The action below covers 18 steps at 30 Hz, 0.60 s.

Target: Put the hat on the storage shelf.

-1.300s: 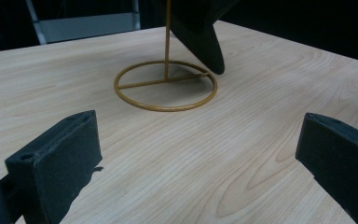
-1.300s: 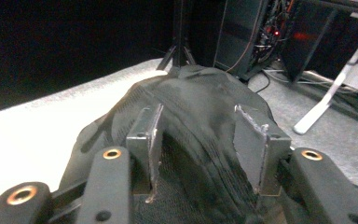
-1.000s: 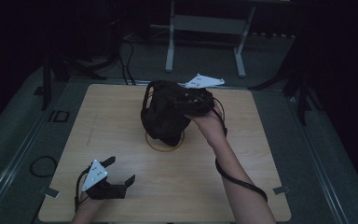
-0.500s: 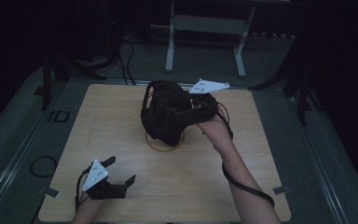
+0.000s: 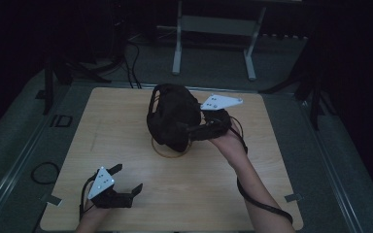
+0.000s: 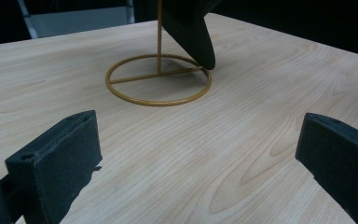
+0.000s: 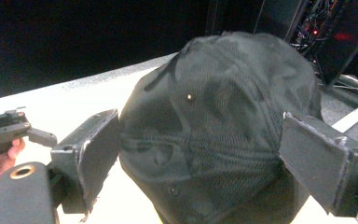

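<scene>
The room is dark, and only the light wooden table [image 5: 126,131] stands out, with a grey floor around it and a metal frame [image 5: 213,29] behind. In the middle of the table there is a thin gold stand [image 6: 158,79] with a ring base and an upright rod. A black cap [image 5: 172,116] sits on top of this stand; in the left gripper view its brim hangs down to just above the ring, on the ring's right side.

The right gripper [image 5: 196,130] is at the right side of the cap, held by the person's hand [image 5: 226,143]. Its jaws have just been opening and now stand wide apart. In the right gripper view the cap [image 7: 219,126] is between them, and the pads do not seem to press on it, though the left pad is very close to the cloth.

The left gripper [image 5: 126,187] rests low near the front left corner of the table, well apart from the stand. Its jaws are also wide apart, with only bare wood between them.
</scene>
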Each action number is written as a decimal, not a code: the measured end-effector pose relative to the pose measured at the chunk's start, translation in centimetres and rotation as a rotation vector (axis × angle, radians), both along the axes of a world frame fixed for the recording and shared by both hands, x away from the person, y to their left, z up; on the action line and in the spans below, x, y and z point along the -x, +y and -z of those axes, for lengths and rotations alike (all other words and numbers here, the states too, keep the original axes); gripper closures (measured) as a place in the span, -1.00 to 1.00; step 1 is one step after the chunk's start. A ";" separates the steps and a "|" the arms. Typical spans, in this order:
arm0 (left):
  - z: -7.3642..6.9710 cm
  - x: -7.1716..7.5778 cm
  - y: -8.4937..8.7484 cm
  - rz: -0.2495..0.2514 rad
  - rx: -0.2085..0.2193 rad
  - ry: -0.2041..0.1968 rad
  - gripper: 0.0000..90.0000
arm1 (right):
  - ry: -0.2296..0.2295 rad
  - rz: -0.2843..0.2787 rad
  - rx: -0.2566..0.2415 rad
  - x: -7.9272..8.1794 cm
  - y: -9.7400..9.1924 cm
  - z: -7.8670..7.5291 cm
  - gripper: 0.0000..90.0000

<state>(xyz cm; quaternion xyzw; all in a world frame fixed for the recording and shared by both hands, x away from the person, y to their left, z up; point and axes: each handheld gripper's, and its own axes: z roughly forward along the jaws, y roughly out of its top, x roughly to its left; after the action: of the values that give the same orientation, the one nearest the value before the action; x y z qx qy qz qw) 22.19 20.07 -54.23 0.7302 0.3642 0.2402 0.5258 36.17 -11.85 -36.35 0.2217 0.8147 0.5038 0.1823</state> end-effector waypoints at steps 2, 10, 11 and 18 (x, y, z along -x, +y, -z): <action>0.0 0.0 0.0 -0.002 0.003 0.000 -0.99 | 0.002 0.000 0.009 0.1 -0.2 0.3 -0.71; 0.1 0.0 0.0 -0.002 0.004 0.001 -0.99 | 0.019 -0.003 0.003 0.4 -0.9 1.6 -0.71; 0.1 0.0 0.0 -0.002 0.002 0.002 -0.99 | 0.019 -0.002 0.007 0.5 -1.0 1.7 -0.71; 0.2 0.1 0.1 -0.013 0.001 -0.002 -0.99 | 0.034 -0.005 0.008 1.1 -1.5 3.0 -0.71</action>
<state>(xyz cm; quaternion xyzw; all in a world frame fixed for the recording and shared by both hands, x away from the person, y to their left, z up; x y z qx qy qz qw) 22.12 20.20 -54.38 0.7272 0.3684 0.2442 0.5252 35.09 -13.40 -39.36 0.2274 0.8204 0.4970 0.1680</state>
